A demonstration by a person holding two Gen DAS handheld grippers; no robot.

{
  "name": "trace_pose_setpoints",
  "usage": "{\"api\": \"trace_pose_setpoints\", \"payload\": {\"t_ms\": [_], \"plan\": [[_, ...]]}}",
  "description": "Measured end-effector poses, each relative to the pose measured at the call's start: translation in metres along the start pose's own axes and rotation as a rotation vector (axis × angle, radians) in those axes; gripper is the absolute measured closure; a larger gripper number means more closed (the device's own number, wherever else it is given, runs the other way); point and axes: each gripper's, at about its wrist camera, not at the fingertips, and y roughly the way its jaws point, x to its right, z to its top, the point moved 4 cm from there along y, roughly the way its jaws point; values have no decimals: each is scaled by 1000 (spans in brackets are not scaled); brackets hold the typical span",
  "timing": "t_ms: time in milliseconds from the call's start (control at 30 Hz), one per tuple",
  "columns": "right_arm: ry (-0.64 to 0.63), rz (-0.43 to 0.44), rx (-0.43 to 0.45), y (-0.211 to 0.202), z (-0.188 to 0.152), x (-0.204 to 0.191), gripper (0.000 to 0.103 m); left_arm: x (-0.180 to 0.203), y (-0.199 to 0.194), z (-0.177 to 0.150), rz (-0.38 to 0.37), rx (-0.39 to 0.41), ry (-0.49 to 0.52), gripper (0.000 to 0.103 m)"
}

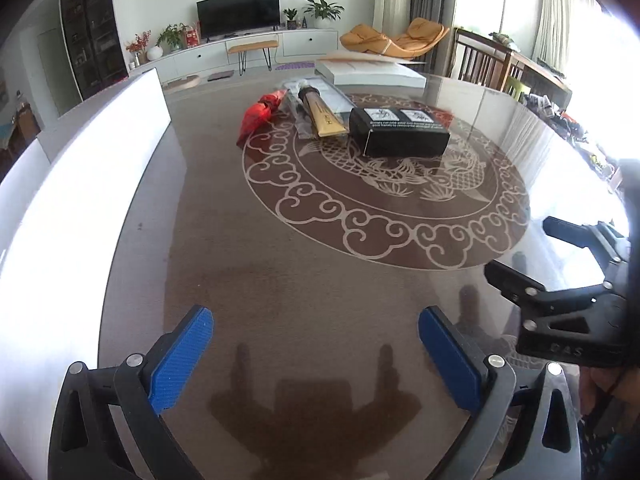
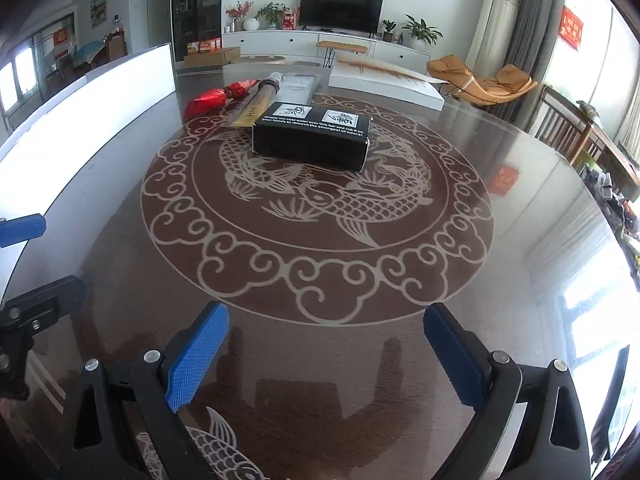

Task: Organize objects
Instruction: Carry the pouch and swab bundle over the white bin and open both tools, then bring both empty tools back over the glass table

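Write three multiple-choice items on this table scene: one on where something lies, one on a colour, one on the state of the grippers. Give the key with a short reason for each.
1. Where does the black box lie?
A. On the fish pattern of the table
B. In the right gripper
C. On the white tray

2. What colour is the wrapped packet beside the gold tube?
A. Green
B. Red
C. White

3. How do the left gripper and the right gripper stand?
A. Both shut on the box
B. One open, one shut
C. Both open, holding nothing

Key: 1 A, the box sits on the pattern, far from both grippers; 2 B, the packet is shiny red; 3 C, each wrist view shows blue pads wide apart over bare table.
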Motion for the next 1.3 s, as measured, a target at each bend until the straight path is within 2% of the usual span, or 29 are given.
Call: {"api": "trace_pose_setpoints", "payload": {"t_ms": [133, 267, 400, 1300], "plan": [[31, -5, -1, 4, -8, 5, 4, -2, 38, 15, 26, -38, -39, 0], [108, 38, -34, 10, -12, 17, 1, -9, 53, 30, 55, -16, -88, 0], [163, 7, -39, 9, -15, 25, 1, -16, 63, 41, 79, 4, -122, 0], [169, 7, -40, 9, -16, 26, 0, -16, 63, 42, 80, 4, -123, 0]]}}
